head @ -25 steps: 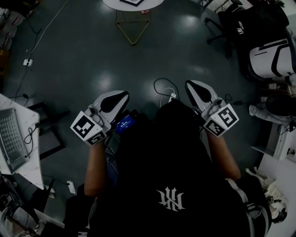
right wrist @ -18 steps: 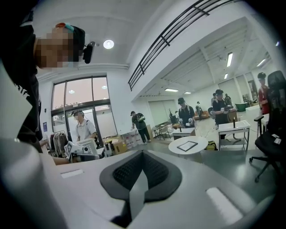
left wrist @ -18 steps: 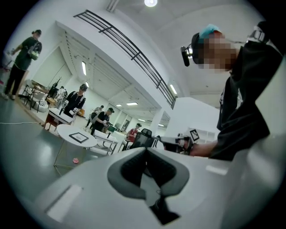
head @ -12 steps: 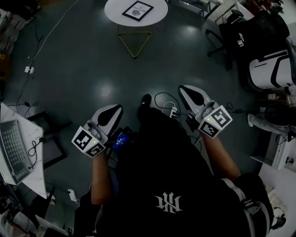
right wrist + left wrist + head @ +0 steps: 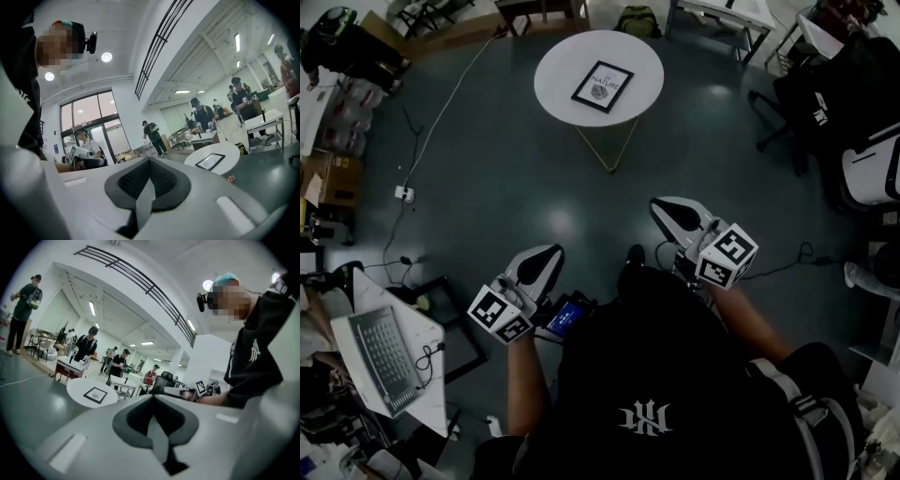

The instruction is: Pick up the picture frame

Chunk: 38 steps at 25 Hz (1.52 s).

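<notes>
White-shelled left gripper is held low before the body, jaws clenched on nothing. Ahead, top centre of the head view, the black picture frame is noted lying flat on the round white bench, well apart from both grippers. A second ago only the bench's near rim was seen at the top edge; now the whole top is in view and lower in the picture, so an approach is judged under way. Right gripper is likewise clenched and empty. Jaws must be released before any grasp; the frame is untouched.
</notes>
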Available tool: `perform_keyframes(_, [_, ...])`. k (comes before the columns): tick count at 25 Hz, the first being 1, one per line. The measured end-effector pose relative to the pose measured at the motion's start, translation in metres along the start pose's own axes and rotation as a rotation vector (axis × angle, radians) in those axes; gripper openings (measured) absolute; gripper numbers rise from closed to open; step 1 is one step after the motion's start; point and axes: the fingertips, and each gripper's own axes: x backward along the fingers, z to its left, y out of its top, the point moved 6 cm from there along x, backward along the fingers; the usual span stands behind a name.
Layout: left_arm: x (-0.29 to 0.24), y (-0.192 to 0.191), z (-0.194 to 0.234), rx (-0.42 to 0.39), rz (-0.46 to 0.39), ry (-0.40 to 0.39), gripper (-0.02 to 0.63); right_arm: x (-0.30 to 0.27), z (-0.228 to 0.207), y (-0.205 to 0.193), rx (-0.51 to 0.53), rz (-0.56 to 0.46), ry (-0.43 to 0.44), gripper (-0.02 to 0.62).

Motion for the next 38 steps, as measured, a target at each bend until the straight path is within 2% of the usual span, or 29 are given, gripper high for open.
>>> perform_keyframes(4, [-0.036,0.02,0.04,-0.02,0.025,0.002,0.003,-0.02,-0.042,0.002,-0.025,0.017,-0.015,0.0])
perform_keyframes(9, [-0.081,0.033,0.089,-0.003,0.072,-0.023,0.003,-0.035,-0.088,0.002,-0.044,0.051,-0.061,0.0])
perform_keyframes(11, [-0.101,0.04,0.115,0.041,0.084,-0.023,0.003,-0.042,-0.111,0.004,-0.06,0.05,-0.103,0.0])
perform_keyframes(14, [-0.128,0.068,0.159,0.135,0.028,-0.023,0.003,-0.058,-0.141,0.014,-0.073,0.045,-0.159,0.0])
perform_keyframes(16, [-0.151,0.088,0.19,0.119,0.0,-0.042,0.003,-0.07,-0.162,0.026,-0.066,0.051,-0.186,0.0])
perform_keyframes(21, [-0.214,0.122,0.267,0.091,0.025,-0.08,0.003,-0.114,-0.212,0.072,-0.06,0.059,-0.242,0.0])
perform_keyframes(27, [-0.254,0.179,0.325,0.045,-0.008,-0.129,0.003,-0.165,-0.242,0.099,-0.059,0.118,-0.275,0.0])
perform_keyframes(32, [-0.265,0.169,0.369,0.071,0.011,-0.167,0.003,-0.207,-0.256,0.114,-0.013,0.116,-0.28,0.0])
perform_keyframes(38, [-0.3,0.169,0.397,0.095,0.015,-0.159,0.003,-0.214,-0.299,0.123,-0.013,0.17,-0.293,0.0])
